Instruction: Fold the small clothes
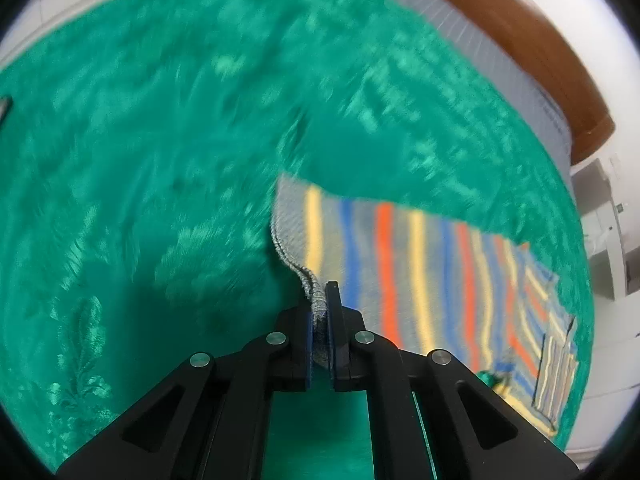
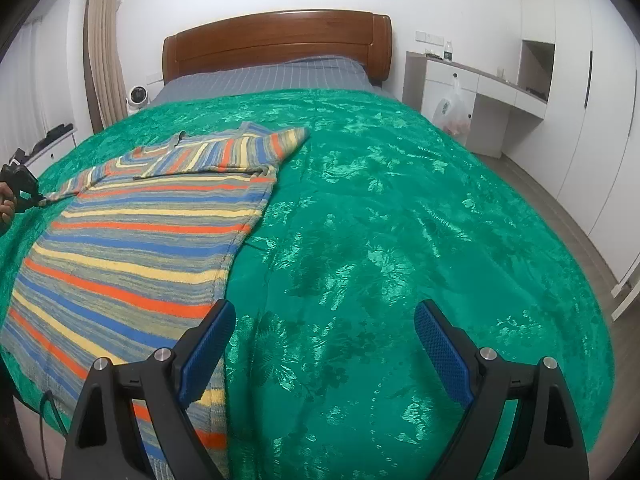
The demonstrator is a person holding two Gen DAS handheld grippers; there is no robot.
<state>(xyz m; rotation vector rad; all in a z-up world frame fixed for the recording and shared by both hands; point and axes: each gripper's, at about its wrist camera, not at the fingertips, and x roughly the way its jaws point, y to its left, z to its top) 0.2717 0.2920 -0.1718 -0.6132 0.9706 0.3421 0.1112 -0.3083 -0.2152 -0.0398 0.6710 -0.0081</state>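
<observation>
The left gripper (image 1: 320, 304) is clenched on the ribbed grey cuff of a striped knit sweater (image 1: 404, 264), the fabric pinched between its two pads. In the left wrist view the sleeve runs away to the right from the grip, lifted slightly off the green bedspread (image 1: 160, 140), which fills everything to the left and far side. The picture is blurred there.

In the right wrist view the sweater (image 2: 132, 240) lies flat on the left part of the bedspread (image 2: 400, 220), its hem reaching the near left edge of the bed and one sleeve folded across the chest. The left gripper (image 2: 38, 200) appears at the far left edge, holding the other sleeve's end, with a hand (image 2: 7, 206) behind it.

The right gripper (image 2: 324, 344) hangs released, jaws wide apart, nothing between them; its left finger is over the sweater's right side edge.

Right of the sweater the bedspread is bare up to the wooden headboard (image 2: 276, 40) and the white cabinets (image 2: 472, 92).
</observation>
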